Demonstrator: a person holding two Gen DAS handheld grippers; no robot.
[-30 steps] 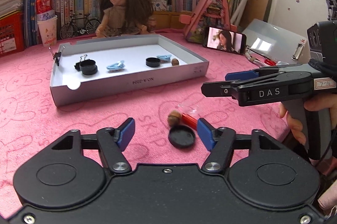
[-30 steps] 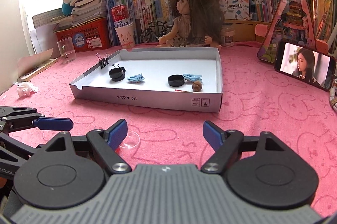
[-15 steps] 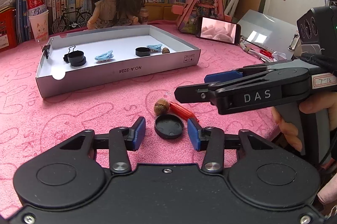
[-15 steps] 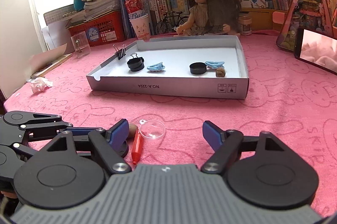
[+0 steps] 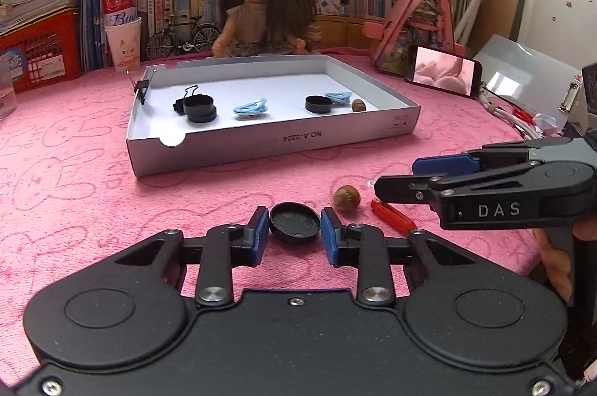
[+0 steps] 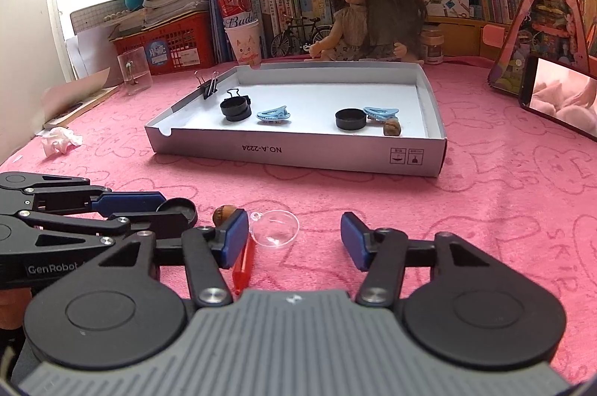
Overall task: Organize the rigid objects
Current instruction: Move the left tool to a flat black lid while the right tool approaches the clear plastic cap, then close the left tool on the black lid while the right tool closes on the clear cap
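Left gripper (image 5: 294, 233) jaws just closed onto black lid (image 5: 294, 222), right gripper (image 6: 294, 241) jaws closing, apart around clear dome (image 6: 275, 229)

Between me and the white tray (image 6: 298, 155) lies bare pink cloth (image 6: 485, 202), free to cross. Left of that strip, near the tray's front wall, a nut (image 5: 347, 198), red stick (image 5: 393, 217) and clear dome (image 6: 275, 229) crowd the way.

Each black claw (image 5: 294, 226) has blue finger pads (image 5: 261, 232) and silver screws; the right claw (image 6: 294, 239) bears white "DAS" lettering.
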